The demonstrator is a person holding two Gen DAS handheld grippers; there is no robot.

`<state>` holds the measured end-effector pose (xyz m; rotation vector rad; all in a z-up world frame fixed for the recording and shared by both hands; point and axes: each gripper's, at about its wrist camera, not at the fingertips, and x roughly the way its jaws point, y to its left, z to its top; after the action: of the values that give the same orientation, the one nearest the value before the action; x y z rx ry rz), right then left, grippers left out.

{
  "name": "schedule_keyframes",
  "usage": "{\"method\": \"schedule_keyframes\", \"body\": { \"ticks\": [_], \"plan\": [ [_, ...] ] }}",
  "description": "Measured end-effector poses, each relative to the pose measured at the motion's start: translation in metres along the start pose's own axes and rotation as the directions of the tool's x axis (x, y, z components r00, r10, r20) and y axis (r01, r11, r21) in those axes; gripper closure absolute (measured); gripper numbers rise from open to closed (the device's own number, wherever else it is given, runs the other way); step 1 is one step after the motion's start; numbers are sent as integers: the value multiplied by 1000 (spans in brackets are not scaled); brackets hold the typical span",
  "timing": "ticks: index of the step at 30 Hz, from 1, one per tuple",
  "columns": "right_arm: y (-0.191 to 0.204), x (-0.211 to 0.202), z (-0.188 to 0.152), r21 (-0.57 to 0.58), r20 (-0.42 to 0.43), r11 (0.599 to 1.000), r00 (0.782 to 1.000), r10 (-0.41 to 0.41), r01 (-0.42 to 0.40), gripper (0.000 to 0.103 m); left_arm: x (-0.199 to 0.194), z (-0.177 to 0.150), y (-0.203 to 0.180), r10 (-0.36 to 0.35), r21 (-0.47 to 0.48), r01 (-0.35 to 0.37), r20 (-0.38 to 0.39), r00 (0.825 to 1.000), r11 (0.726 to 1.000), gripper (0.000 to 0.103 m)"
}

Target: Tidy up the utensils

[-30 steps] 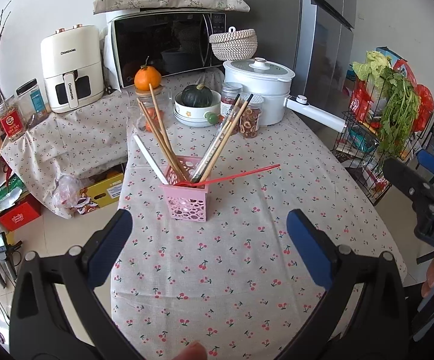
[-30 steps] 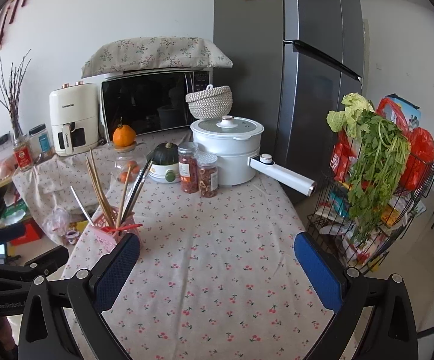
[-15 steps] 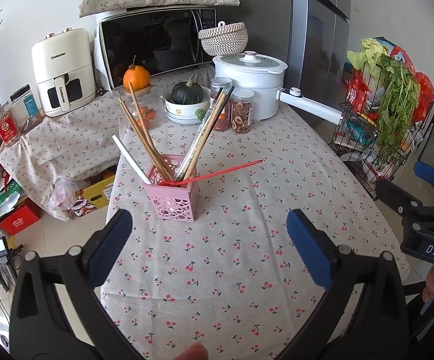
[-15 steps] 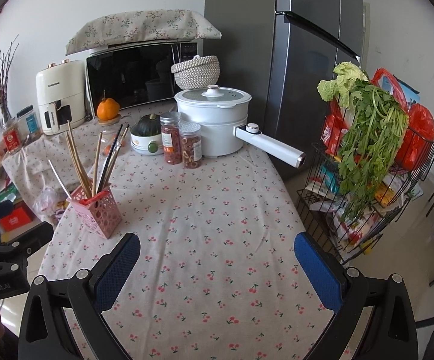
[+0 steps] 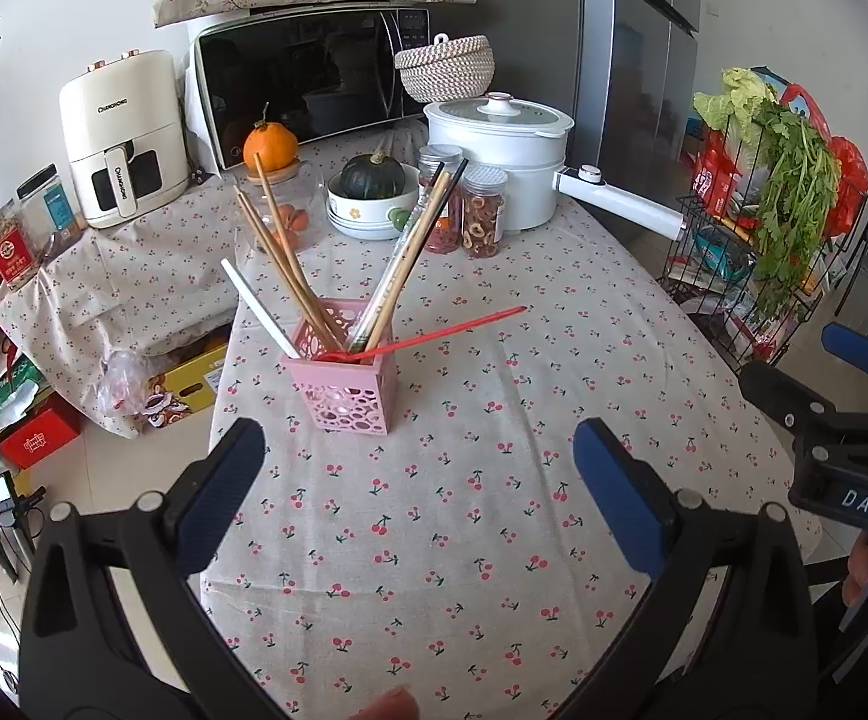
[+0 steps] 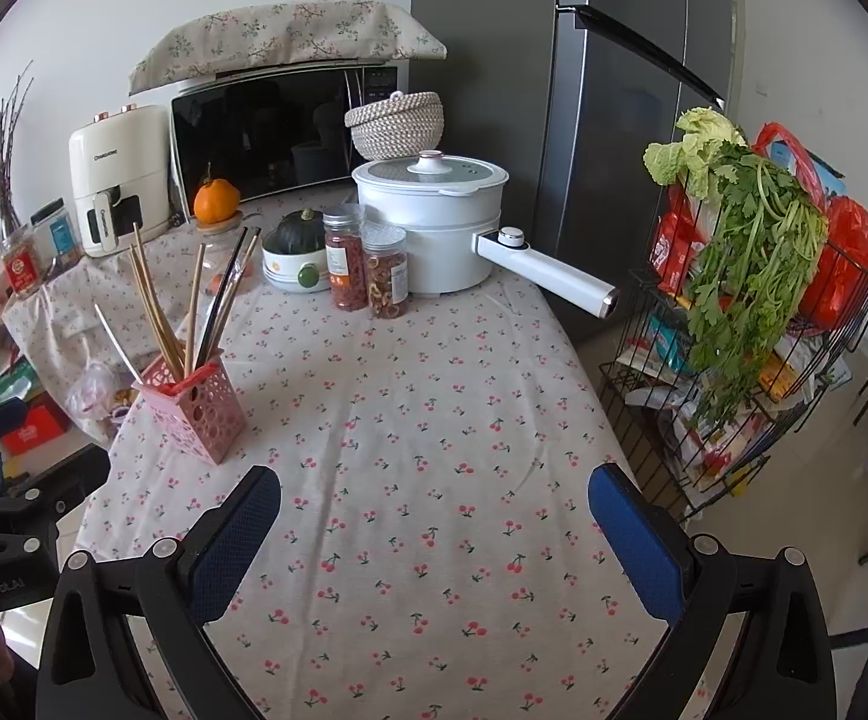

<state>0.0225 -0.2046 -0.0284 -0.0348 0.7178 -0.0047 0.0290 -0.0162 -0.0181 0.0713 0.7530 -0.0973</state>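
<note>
The left gripper (image 5: 419, 495) hangs over the near part of the table (image 5: 463, 570). Its two blue fingers (image 5: 218, 495) are spread wide and hold nothing. The right gripper (image 6: 434, 540) hangs over the table too, with its fingers just as wide and nothing between them.

The pink holder (image 5: 347, 381) stands upright on the cherry cloth, close to the table's left edge. In the right wrist view the pink holder (image 6: 191, 405) sits even nearer that edge, with the floor just past it. Brown chopsticks (image 5: 281, 255) lean out of it to the left, and darker chopsticks (image 5: 416, 252) lean to the right. A white utensil (image 5: 257, 306) pokes out toward the left edge. A red utensil (image 5: 434, 333) lies across the top of the holder, and its long end sticks far out to the right over the cloth.

Between the holder and the grippers there is only cloth. To the right of the holder the cloth runs bare up to the table's right edge.

At the far end stand a white pot (image 6: 434, 222) with a long handle (image 6: 544, 276) that reaches out past the right edge, two jars (image 6: 368, 270), and a bowl (image 5: 371, 210) with a green squash. A wire rack (image 6: 733, 360) full of greens stands on the floor beside the right edge.
</note>
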Motion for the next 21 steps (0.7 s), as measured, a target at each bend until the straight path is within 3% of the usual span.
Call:
{"method": "schedule_keyframes", "body": {
  "ticks": [21],
  "plan": [
    [-1,2,-1,9,-15,1000,1000,11,-11,0,3,-4,-1,-4,12,5,-17,1000,1000,1]
  ]
}}
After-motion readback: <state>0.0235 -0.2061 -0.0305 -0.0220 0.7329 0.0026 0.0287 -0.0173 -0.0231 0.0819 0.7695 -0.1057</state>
